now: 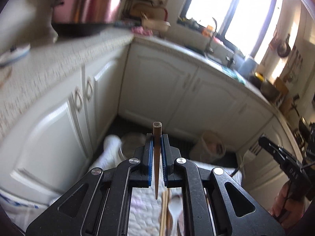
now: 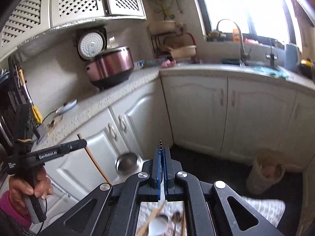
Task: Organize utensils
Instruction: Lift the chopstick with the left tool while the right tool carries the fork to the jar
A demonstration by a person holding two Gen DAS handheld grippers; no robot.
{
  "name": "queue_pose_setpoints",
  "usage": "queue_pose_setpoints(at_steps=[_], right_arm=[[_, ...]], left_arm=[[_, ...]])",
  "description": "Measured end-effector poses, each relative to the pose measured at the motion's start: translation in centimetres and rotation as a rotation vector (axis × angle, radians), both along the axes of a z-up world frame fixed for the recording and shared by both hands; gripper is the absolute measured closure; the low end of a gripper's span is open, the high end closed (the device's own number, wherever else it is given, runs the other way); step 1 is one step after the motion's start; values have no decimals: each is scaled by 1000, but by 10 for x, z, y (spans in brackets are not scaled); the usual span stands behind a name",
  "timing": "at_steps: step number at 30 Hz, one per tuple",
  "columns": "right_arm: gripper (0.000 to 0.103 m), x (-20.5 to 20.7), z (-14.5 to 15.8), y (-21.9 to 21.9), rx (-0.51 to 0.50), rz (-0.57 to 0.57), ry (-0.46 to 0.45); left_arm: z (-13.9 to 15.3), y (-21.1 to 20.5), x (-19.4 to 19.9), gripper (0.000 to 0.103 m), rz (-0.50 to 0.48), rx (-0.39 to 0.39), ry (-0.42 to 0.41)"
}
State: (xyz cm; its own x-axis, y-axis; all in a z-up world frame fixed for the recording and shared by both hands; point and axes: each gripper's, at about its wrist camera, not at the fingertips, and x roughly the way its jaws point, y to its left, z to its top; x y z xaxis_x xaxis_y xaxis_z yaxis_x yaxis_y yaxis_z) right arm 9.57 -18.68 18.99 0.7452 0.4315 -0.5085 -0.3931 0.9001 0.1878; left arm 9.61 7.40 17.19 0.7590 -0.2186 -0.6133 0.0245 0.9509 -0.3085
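At lower centre of the left wrist view, the left tool (image 1: 157, 143) is clamped on a brown chopstick (image 1: 157, 157) that stands upright between its blue pads. The right tool (image 2: 161, 157) is nearly closed on something thin and dark — probably a fork (image 1: 248, 154), seen at right in the left view. Chopsticks and spoons (image 2: 157, 225) lie on the white quilted cloth (image 1: 143, 212) below.

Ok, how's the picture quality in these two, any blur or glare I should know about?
Left wrist view: the window is blown out white, the counter and rice cooker are motion-smeared, while the left claw and its brown chopstick stay sharp. Right wrist view: window glare washes the top right, straight edges bow with fisheye, the right claw is crisp.
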Motion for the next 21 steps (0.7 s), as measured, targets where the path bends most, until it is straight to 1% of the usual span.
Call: queue_pose_setpoints(at_steps=[3,6,10,12,14,18,21], right_arm=[[101,20,16,19,-7,-3,-26],[102,39,22,38,-21,3,-47],[102,67,19,71,-57,9,-67],[102,80,8,88,-83,16,-64],[102,90,-6,101,-109,24,-52],[102,107,-45,122,-144,50,11],[101,116,-70,130,-142,65,65]], left_arm=[[24,16,17,97,38,-10,-37],[42,29,33,97,77,-8,-69],[48,45,53,97,109,10,-84],[44,50,61,97,119,21,-77],[33,54,67,97,128,28,-60],[5,50,75,97,138,65,-22],[-21,46,81,97,138,82,20]])
